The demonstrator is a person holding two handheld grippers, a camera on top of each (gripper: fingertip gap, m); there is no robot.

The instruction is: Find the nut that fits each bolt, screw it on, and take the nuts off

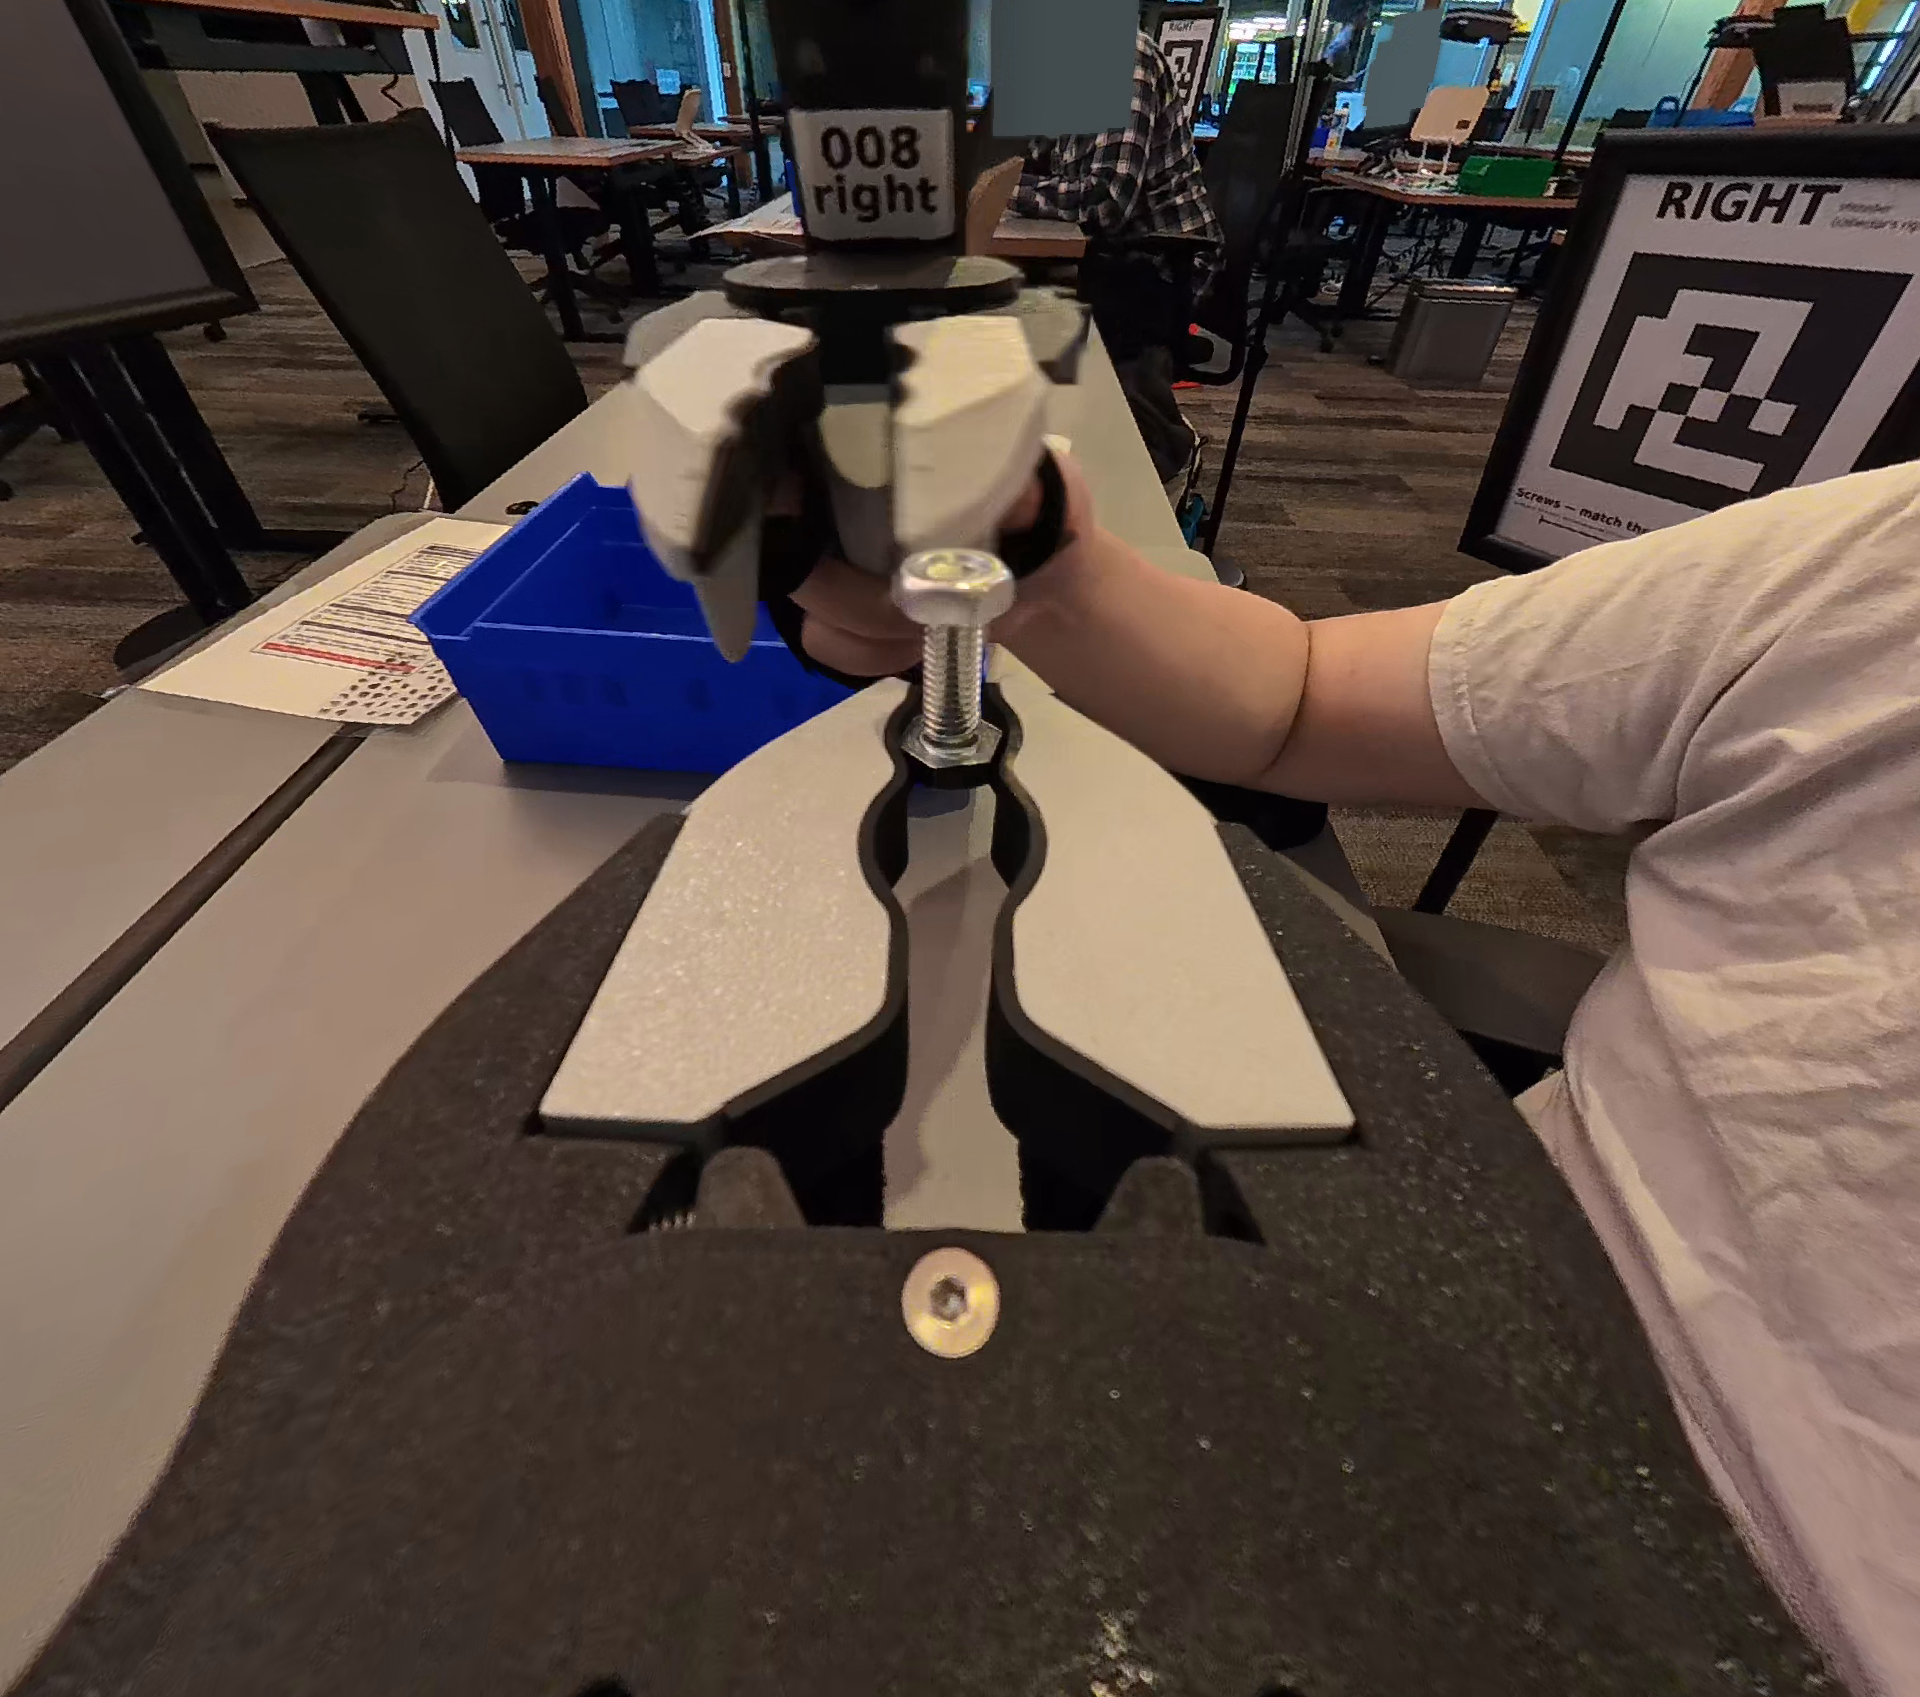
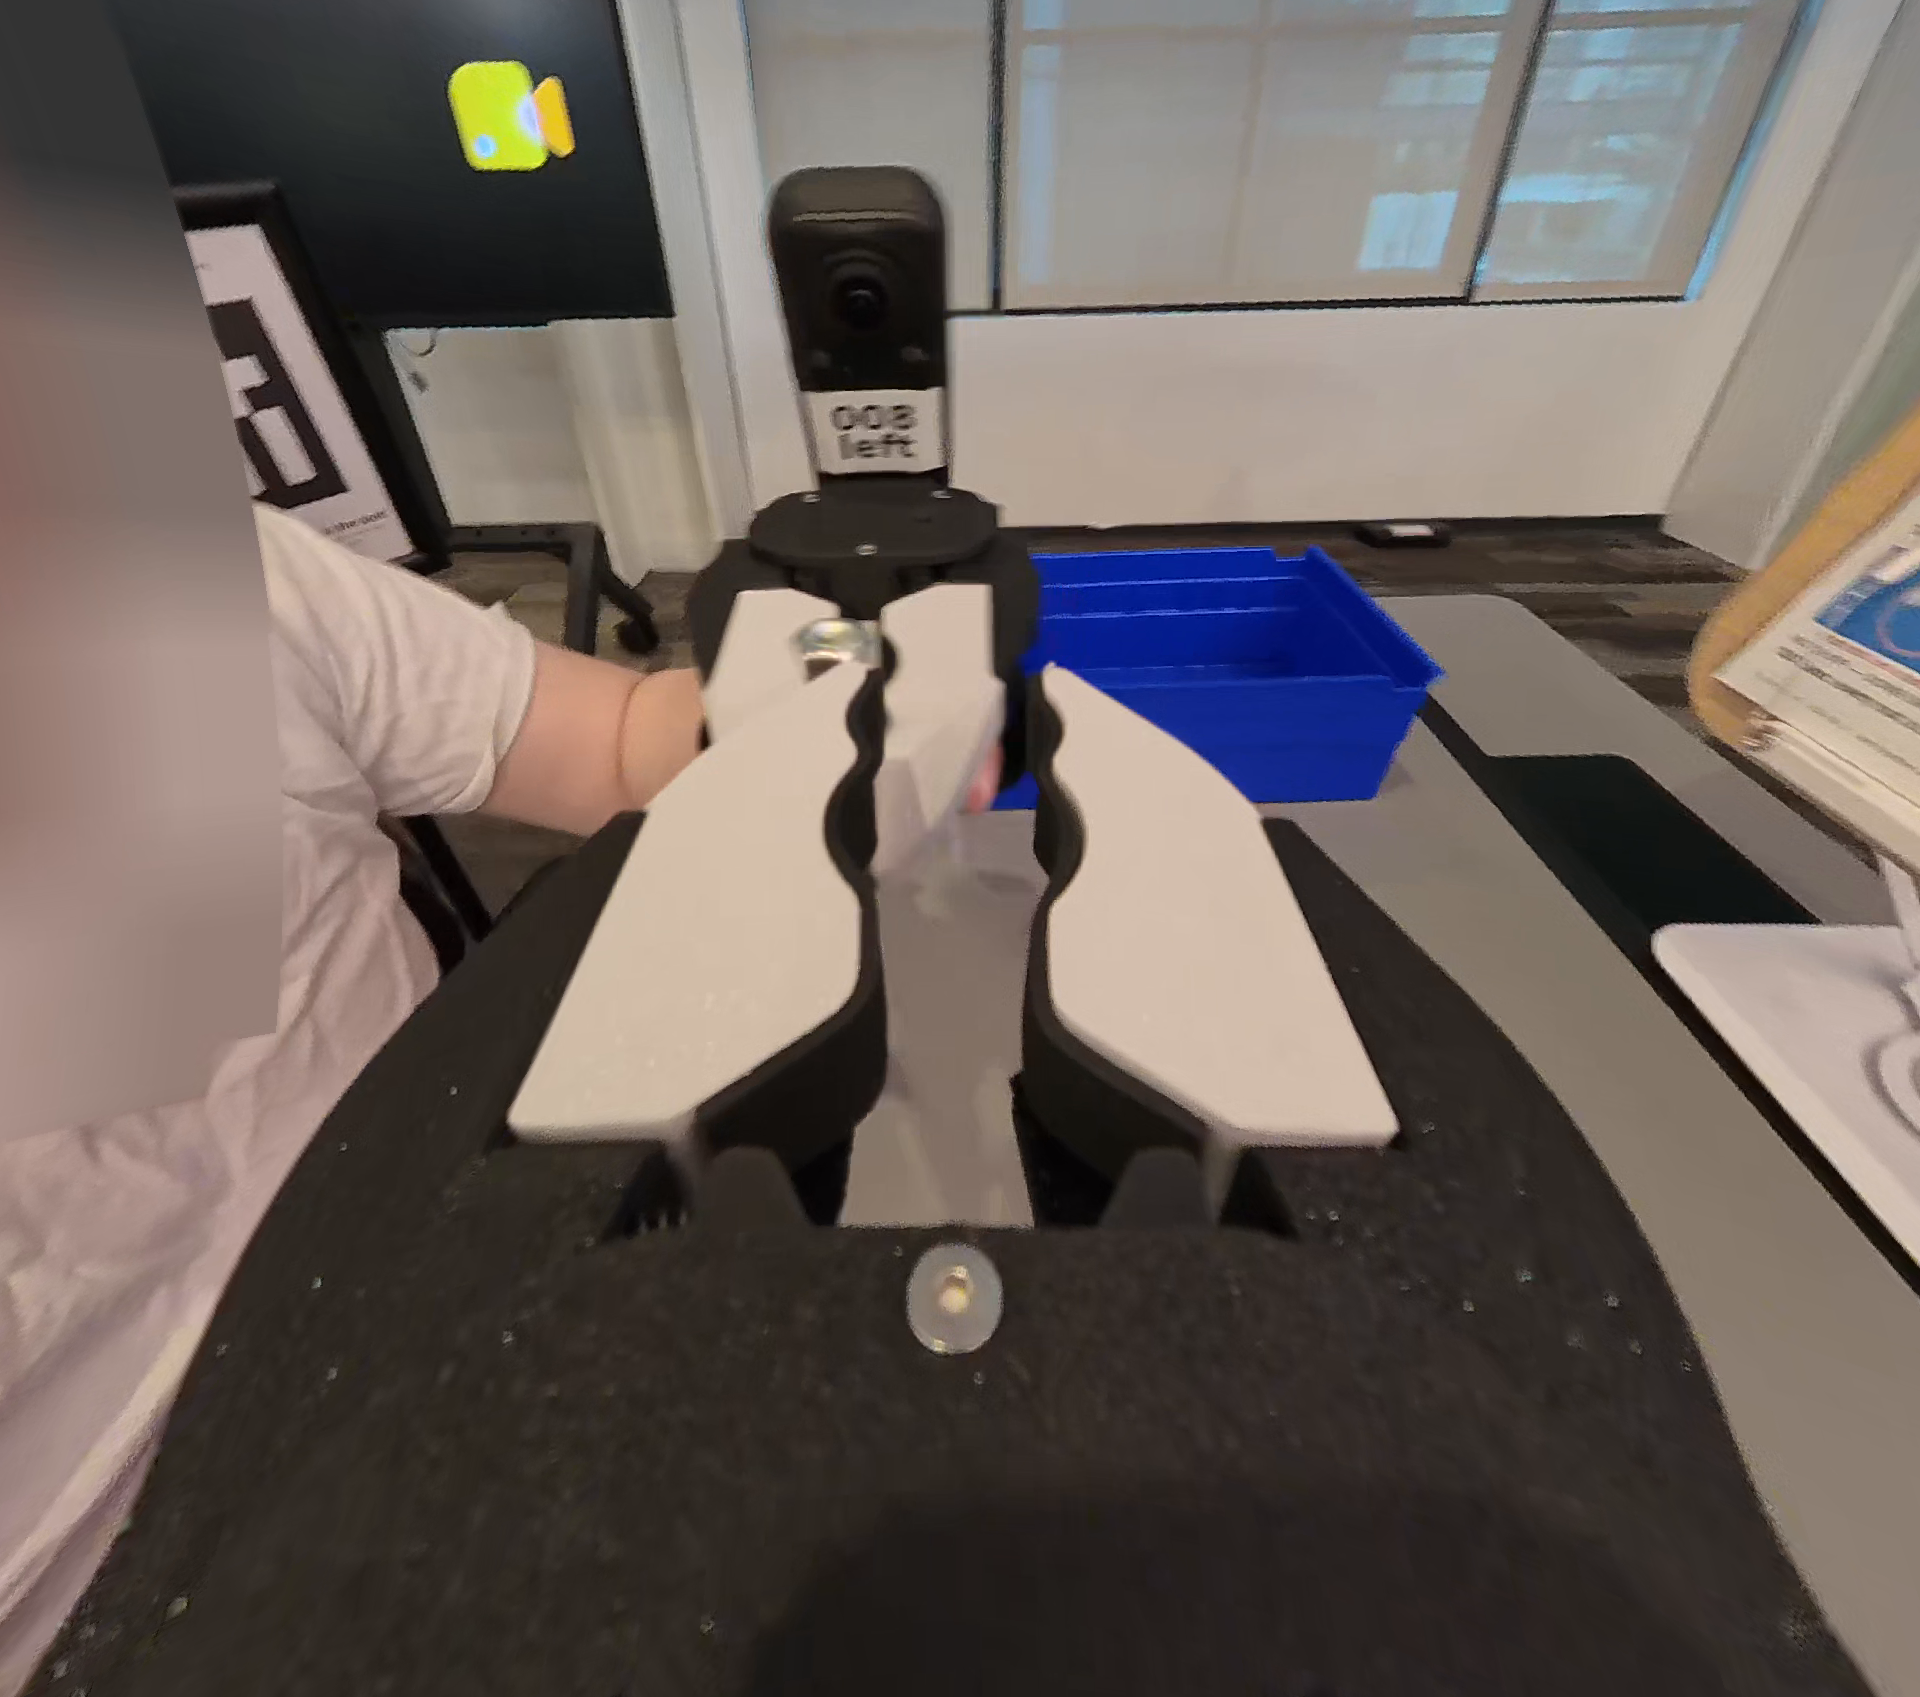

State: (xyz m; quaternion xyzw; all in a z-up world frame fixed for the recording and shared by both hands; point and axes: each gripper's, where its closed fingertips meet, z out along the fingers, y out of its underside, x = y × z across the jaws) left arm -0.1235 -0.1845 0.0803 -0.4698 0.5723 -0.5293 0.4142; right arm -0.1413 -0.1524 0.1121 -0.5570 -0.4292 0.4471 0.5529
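While the left claw (image 1: 951, 748) pinches the nut (image 1: 952, 752) to keep it from turning, the bolt (image 1: 953, 655) stands upright in it above the tabletop (image 1: 260, 899). Right claw (image 2: 951, 712) gapes wide just beside the bolt's head, likely ready to twist it.

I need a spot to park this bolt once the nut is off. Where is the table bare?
Bare grey table lies on the near side of the blue bin and the printed sheet. In the right wrist view, more lies between the bin and the white base. It is crowded where the left gripper holds the nut on the bolt, facing the right gripper.
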